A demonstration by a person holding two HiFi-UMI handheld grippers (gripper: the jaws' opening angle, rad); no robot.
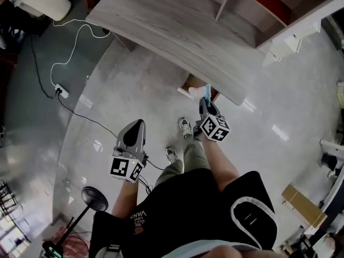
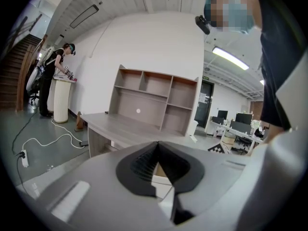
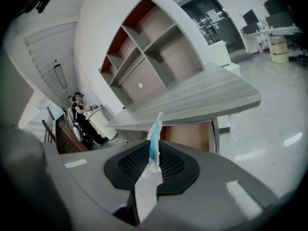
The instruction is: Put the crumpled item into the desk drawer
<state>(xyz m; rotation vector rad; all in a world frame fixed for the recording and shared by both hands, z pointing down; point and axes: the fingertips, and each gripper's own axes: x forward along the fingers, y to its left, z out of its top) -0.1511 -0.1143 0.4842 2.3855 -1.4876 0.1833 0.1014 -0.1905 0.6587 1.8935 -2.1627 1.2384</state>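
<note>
The crumpled item (image 3: 155, 128), a white and blue scrap, is pinched between the black pads of my right gripper (image 3: 153, 148), which is shut on it. From the head view the right gripper (image 1: 206, 102) hangs just in front of the grey wooden desk (image 1: 177, 31), with the item (image 1: 200, 92) at its tips. An open drawer (image 1: 194, 83) with a brown inside shows under the desk's edge, straight ahead in the right gripper view (image 3: 190, 134). My left gripper (image 1: 136, 124) hangs lower left over the floor, its jaws (image 2: 157, 146) shut with nothing between them.
A shelf unit (image 1: 269, 9) stands on the desk's back. A white cable and power strip (image 1: 61, 90) lie on the floor at left, and a black round stand (image 1: 94, 198) is near my left leg. Another person (image 2: 53, 76) stands far off.
</note>
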